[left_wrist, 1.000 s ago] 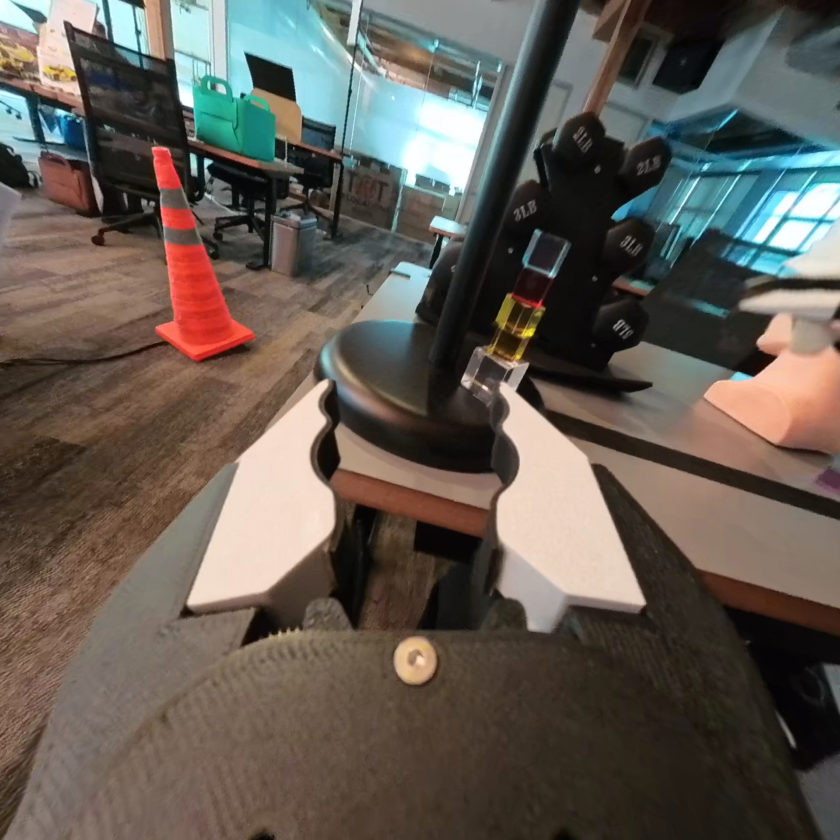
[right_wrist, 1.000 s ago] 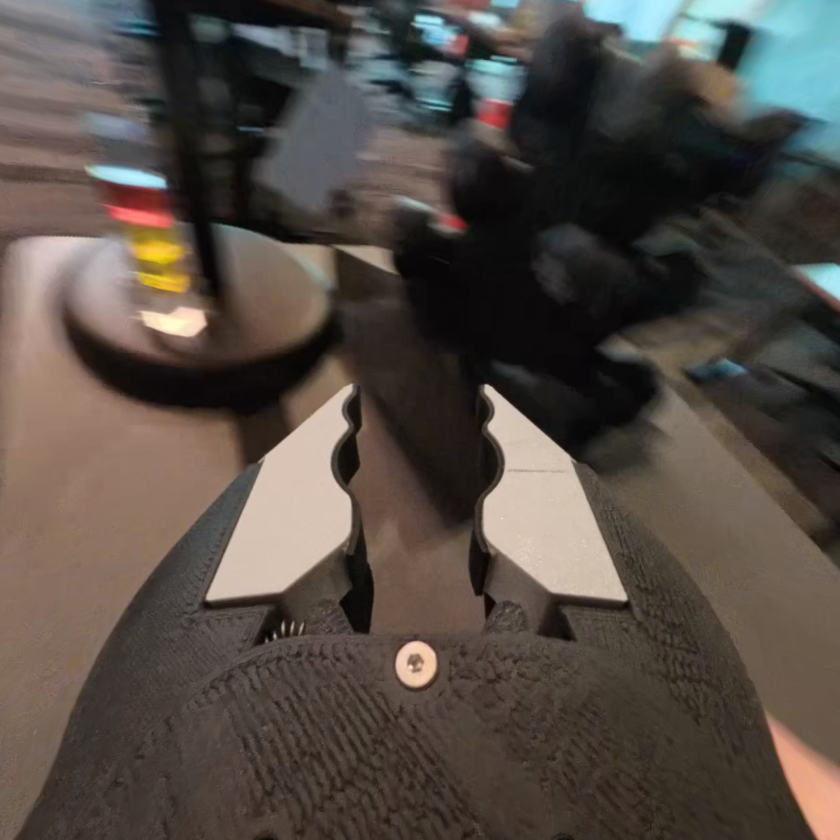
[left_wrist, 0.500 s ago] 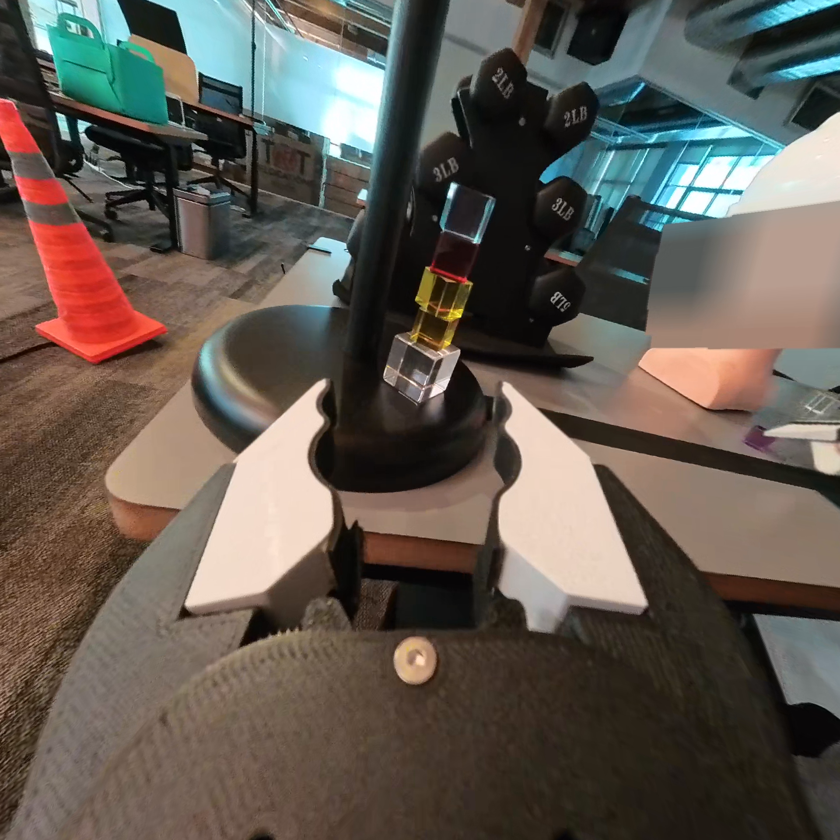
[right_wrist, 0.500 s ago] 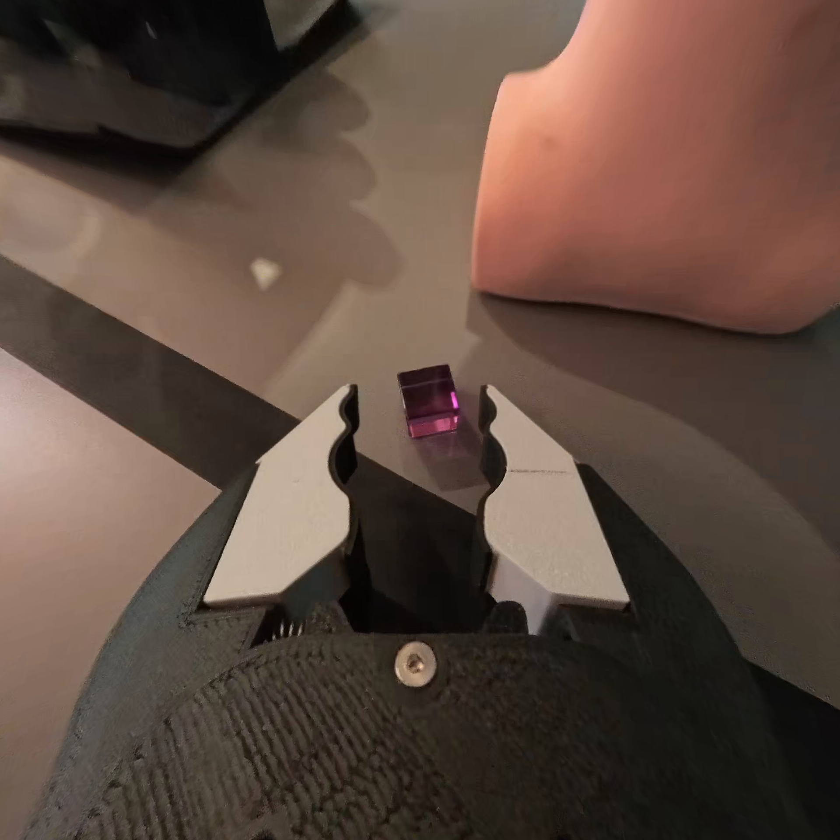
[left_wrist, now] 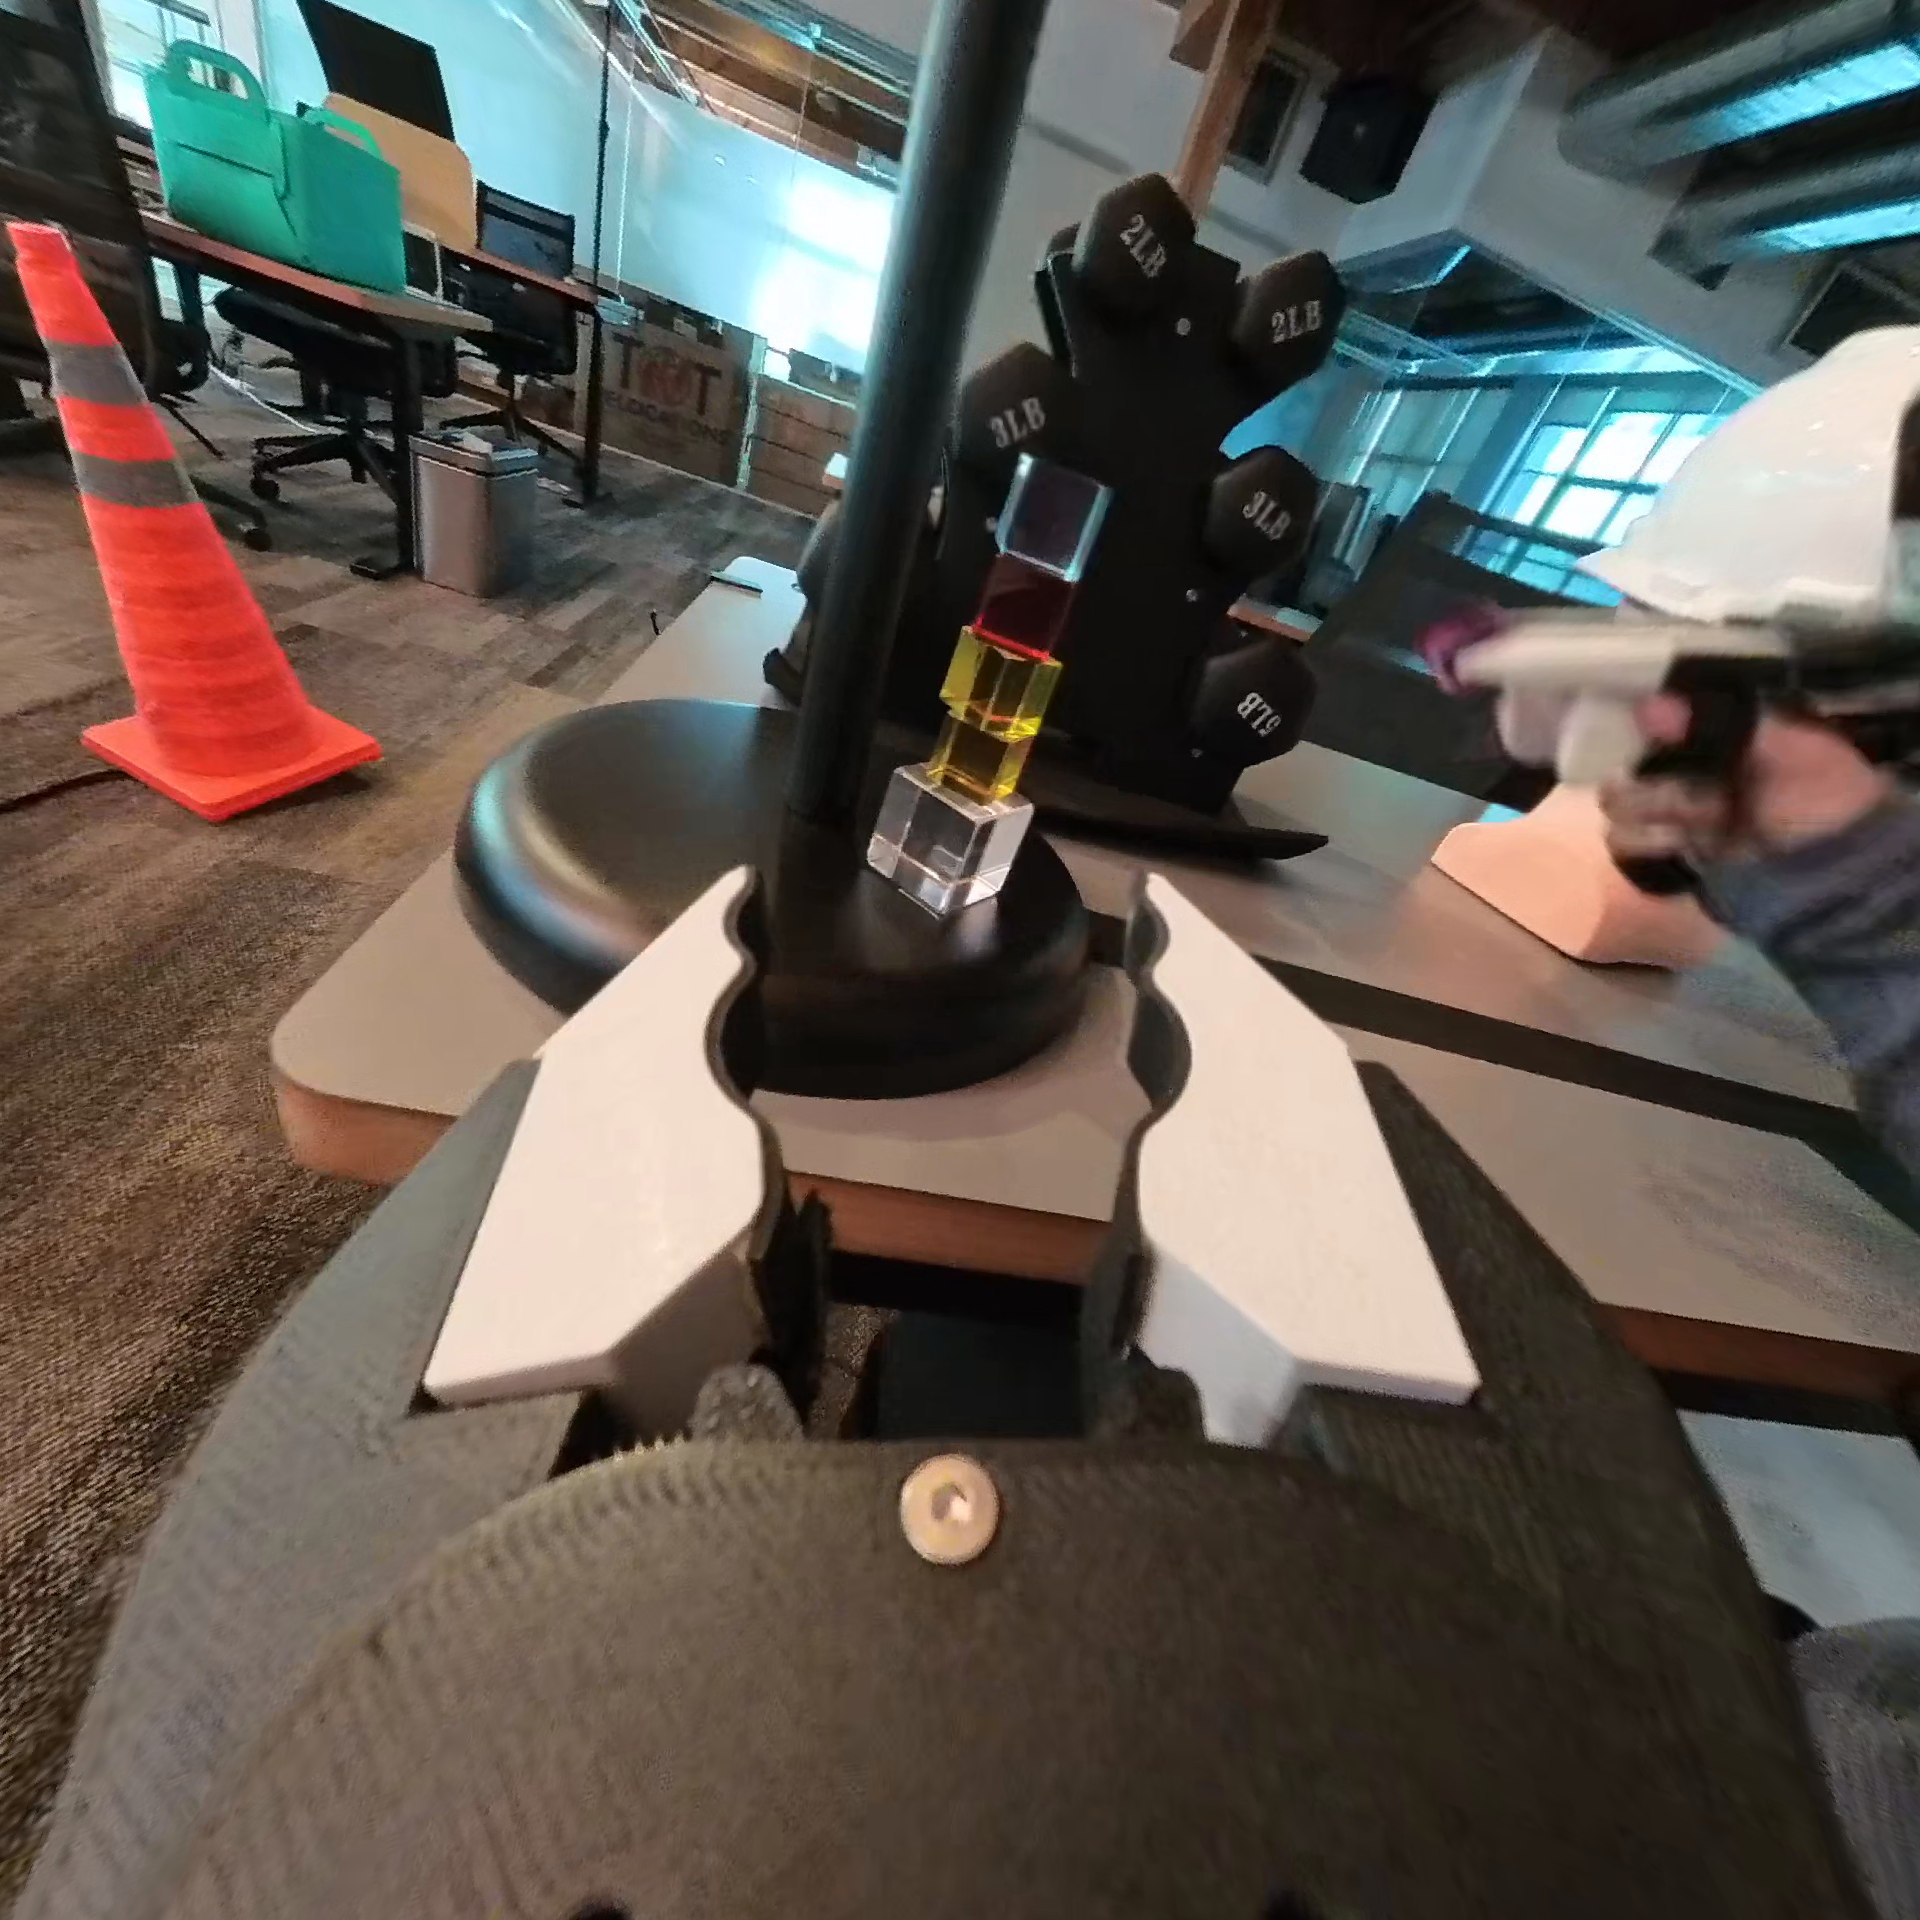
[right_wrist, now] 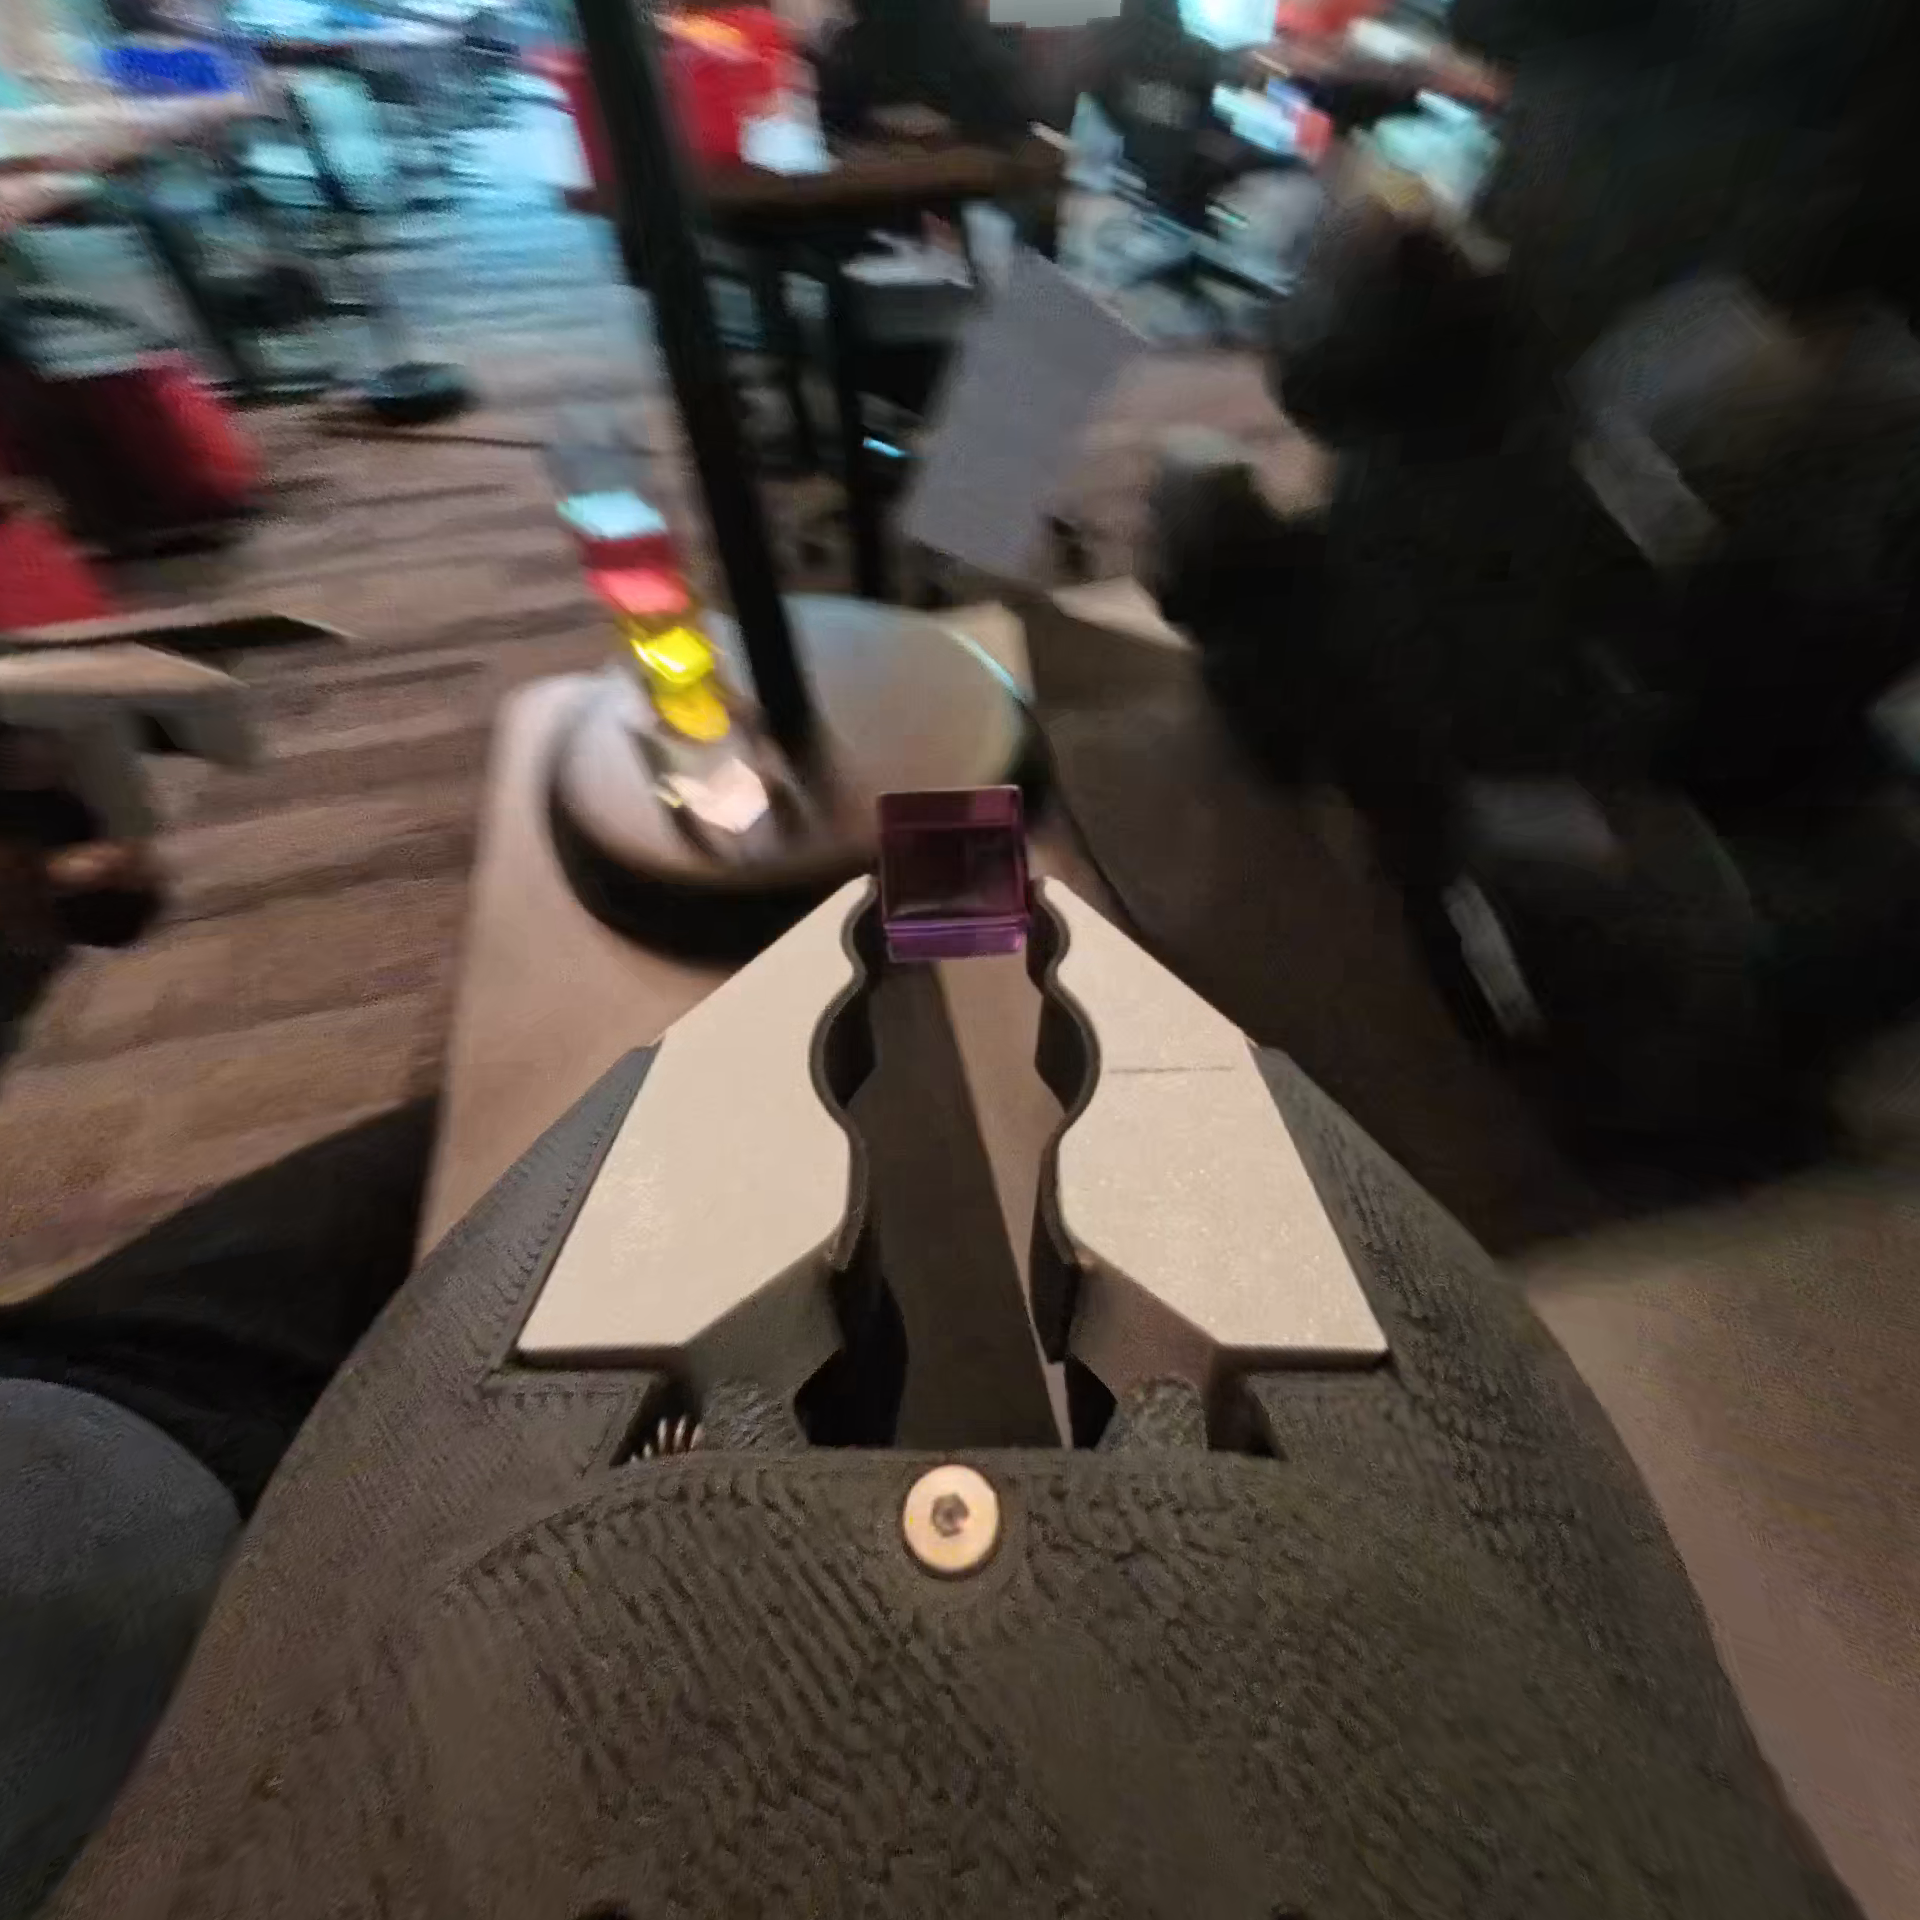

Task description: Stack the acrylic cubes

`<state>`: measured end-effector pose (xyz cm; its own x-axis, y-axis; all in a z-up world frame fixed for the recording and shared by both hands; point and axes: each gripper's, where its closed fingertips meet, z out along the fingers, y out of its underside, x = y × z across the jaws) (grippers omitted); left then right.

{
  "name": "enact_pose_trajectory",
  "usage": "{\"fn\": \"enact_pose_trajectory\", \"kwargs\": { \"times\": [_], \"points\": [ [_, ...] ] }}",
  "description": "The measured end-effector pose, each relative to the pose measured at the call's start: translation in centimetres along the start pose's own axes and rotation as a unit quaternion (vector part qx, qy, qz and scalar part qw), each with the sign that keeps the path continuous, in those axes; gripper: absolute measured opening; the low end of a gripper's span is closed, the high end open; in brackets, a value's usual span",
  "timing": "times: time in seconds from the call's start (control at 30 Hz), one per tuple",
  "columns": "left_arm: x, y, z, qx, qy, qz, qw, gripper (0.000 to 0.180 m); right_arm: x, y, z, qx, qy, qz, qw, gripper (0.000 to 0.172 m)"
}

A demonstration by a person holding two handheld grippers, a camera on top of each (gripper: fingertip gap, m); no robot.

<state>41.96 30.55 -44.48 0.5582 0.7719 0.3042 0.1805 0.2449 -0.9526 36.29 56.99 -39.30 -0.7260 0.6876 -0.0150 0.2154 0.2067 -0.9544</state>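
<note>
Tabletop (left_wrist: 1558, 1049), grey with a dark strip across it and a brown edge, carries all the items noted.

Left claw (left_wrist: 940, 997): fingers spread wide, nothing between them. It hangs at the tabletop's near edge, short of the round black base (left_wrist: 644, 821) of a stand whose black pole (left_wrist: 894, 416) rises out of frame. Nearest object is that base.

Cube stack (left_wrist: 987, 675) stands on the base just right of the pole: clear cube (left_wrist: 951, 852) at the bottom, two yellow cubes above it, a dark red cube, then a clear cube on top. The cubes are slightly rotated relative to each other; the stack is upright.

Behind the stack: black dumbbell rack (left_wrist: 1174, 436) with black dumbbells. To the right: a pale pink block (left_wrist: 1538, 883) on the tabletop and a white hard hat (left_wrist: 1766, 488) above it.

Right claw (right_wrist: 951, 894): fingertips closed on a purple cube (right_wrist: 951, 873), one pad against each side, cube carried clear of the tabletop. From the left wrist view this claw is blurred at the far right, purple visible at its tip, a hand (left_wrist: 1704, 748) gripping it. Right wrist view background is motion-blurred; stack and base lie ahead and to the left of the purple cube, apart from it.

Floor: orange traffic cone (left_wrist: 177, 582) on carpet, desks and chairs beyond.
</note>
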Motion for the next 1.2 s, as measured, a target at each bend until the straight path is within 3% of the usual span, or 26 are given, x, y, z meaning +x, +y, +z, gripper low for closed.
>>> {"fn": "enact_pose_trajectory", "kwargs": {
  "times": [0.07,0.17,0.37,0.57,1.2],
  "points": [
    [0.5,0.2,-0.2,-0.002,-0.004,0.013,1.0,0.068,-3.8,-4.7,4.3,0.008,-0.092,-0.041,0.995,0.026],
    [0.9,0.7,-0.6,-0.004,-0.007,0.021,1.0,0.067,-7.4,-8.2,9.5,-0.038,-0.169,-0.102,0.98,0.025],
    [0.3,0.6,-1.2,-0.006,-0.018,0.022,1.0,0.068,-9.4,-7.9,14.8,-0.185,-0.202,-0.154,0.949,0.026],
    [-0.1,0.3,-1.0,-0.003,-0.02,0.018,1.0,0.068,-9.6,-6.6,15.5,-0.222,-0.215,-0.148,0.939,0.025],
    [1.0,1.8,1.4,-0.038,-0.008,0.021,0.999,0.069,-9.7,-6.6,15.7,-0.192,-0.235,-0.175,0.937,0.026]
  ]
}}
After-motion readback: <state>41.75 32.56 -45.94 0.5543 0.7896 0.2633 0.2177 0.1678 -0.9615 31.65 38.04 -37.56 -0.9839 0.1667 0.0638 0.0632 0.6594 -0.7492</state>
